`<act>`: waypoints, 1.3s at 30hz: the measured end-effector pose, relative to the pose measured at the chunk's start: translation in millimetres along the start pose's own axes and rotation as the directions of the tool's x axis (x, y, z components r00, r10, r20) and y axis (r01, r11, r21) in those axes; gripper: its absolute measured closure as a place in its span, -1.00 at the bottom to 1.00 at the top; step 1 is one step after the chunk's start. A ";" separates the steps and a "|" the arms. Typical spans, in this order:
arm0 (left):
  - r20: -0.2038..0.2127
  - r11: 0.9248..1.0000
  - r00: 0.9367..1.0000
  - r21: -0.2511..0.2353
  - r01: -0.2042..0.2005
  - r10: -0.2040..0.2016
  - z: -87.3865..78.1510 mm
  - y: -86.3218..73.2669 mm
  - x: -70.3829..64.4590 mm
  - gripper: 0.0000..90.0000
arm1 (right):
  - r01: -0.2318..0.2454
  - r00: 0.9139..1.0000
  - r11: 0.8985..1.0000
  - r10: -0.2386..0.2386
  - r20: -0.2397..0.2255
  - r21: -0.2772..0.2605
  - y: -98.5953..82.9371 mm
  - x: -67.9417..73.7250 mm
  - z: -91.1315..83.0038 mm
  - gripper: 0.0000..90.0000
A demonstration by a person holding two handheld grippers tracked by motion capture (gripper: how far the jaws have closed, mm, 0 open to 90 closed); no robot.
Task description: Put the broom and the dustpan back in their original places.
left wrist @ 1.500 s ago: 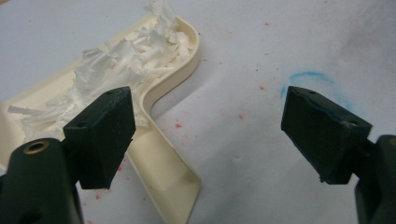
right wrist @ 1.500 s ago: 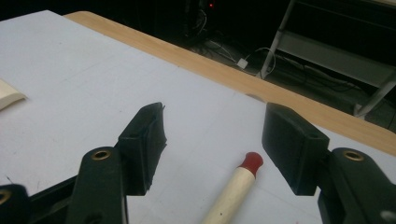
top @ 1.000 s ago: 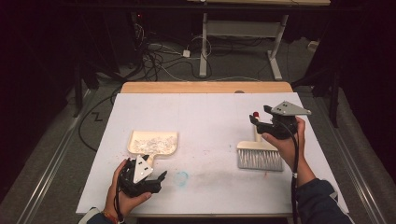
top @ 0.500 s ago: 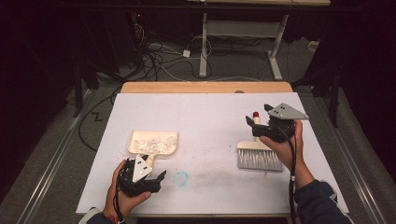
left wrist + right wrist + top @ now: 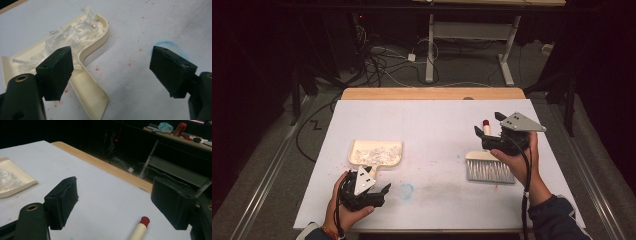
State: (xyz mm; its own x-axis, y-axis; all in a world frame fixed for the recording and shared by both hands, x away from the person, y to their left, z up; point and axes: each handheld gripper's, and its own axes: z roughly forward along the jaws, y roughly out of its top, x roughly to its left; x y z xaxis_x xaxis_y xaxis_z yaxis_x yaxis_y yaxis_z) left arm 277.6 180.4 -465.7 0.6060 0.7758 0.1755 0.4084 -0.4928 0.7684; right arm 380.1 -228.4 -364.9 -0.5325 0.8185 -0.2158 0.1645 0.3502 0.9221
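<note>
My left gripper (image 5: 384, 192) gapes near the table's front edge beside the cream plastic dustpan (image 5: 376, 152) of shredded white scraps; my right gripper (image 5: 488, 131) hovers released above the bristly brush (image 5: 488, 169).

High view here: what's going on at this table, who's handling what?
A person holds a gripper in each hand over a white table. A cream dustpan full of white shreds lies flat, and the left gripper sits open by its handle, touching nothing. The right gripper is open too, raised above the red-tipped handle of a hand brush lying on the table. Neither tool is gripped right now.
</note>
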 end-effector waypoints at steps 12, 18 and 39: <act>0.002 1.000 1.000 -0.001 -0.001 0.001 -0.2 0.0 -0.3 -0.59 | 0.053 0.999 0.999 -0.053 -0.004 0.005 5.6 9.5 -15.7 -0.50; 0.001 1.000 1.000 -0.003 -0.002 0.002 -1.0 -0.1 0.0 -0.59 | 0.062 0.998 0.998 -0.062 -0.013 -0.003 5.6 11.3 -22.3 -0.50; 0.002 1.000 1.000 0.011 -0.025 0.025 0.9 0.2 -2.8 -0.59 | 0.117 0.993 0.993 -0.117 -0.020 -0.020 -9.7 18.3 -54.2 -0.48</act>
State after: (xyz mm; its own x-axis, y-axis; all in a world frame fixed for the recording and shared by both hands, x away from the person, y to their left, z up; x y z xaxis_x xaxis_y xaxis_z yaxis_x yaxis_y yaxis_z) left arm 276.6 177.8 -466.6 0.6170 0.7629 0.1933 0.4005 -0.5158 0.7573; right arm 323.7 -241.5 -360.3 -0.5649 0.7623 -0.3159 0.0843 0.4341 0.8969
